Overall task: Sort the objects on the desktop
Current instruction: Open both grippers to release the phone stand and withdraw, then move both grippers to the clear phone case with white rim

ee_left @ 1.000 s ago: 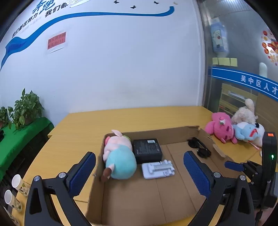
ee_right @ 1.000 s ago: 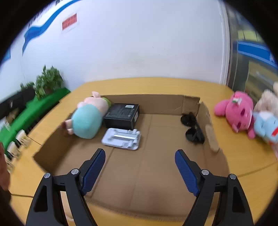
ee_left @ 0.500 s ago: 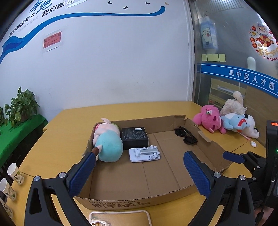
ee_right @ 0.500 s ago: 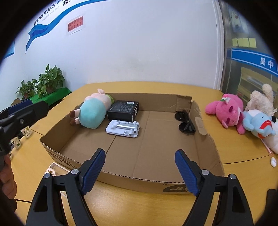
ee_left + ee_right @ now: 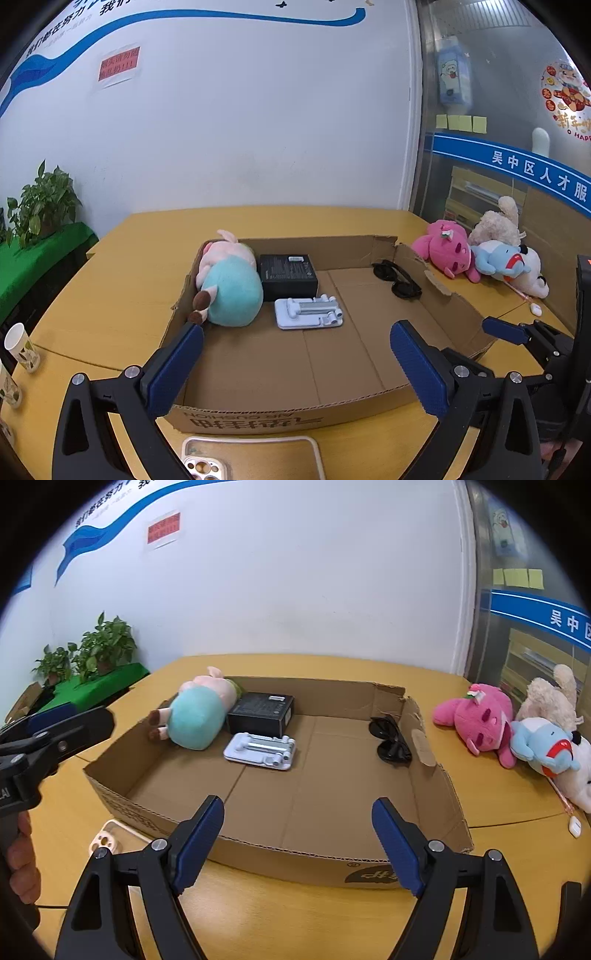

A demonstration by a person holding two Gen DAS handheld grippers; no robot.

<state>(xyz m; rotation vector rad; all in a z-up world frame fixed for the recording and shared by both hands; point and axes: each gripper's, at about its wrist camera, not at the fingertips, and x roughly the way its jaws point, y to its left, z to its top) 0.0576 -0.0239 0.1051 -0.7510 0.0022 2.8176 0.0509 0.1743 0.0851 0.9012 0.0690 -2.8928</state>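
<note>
Left wrist view
Left gripper [image 5: 295,365]: fingers spread wide, nothing between them, held over the near wall of the cardboard box [image 5: 258,415].
Box contents: a pig plush in a teal dress [image 5: 229,284] lies against the left wall; a black box [image 5: 288,275] touches it; a white phone stand [image 5: 308,312] lies flat just in front of the black box; black sunglasses [image 5: 397,282] sit by the right wall.
Only here: a clear phone case [image 5: 255,459] on the tabletop [image 5: 122,280] just in front of the box, seen almost whole; paper cups [image 5: 20,350] at the left edge.
Right gripper [image 5: 517,334]: one blue finger shows at the right, beside the box's corner.

Right wrist view
Right gripper [image 5: 297,845]: fingers wide apart, empty, over the near wall of the box [image 5: 295,860].
Phone case [image 5: 107,840]: only a corner with the camera cut-out shows left of the box.
Only here: the hand [image 5: 22,864] holding the left gripper [image 5: 62,731] at the left edge.
Plush pile: a pink plush [image 5: 478,718], a beige plush [image 5: 550,698] and a blue-and-white plush [image 5: 546,751] lie together on the tabletop right of the box, outside it.
Background: potted plants [image 5: 99,648] on a green surface.
</note>
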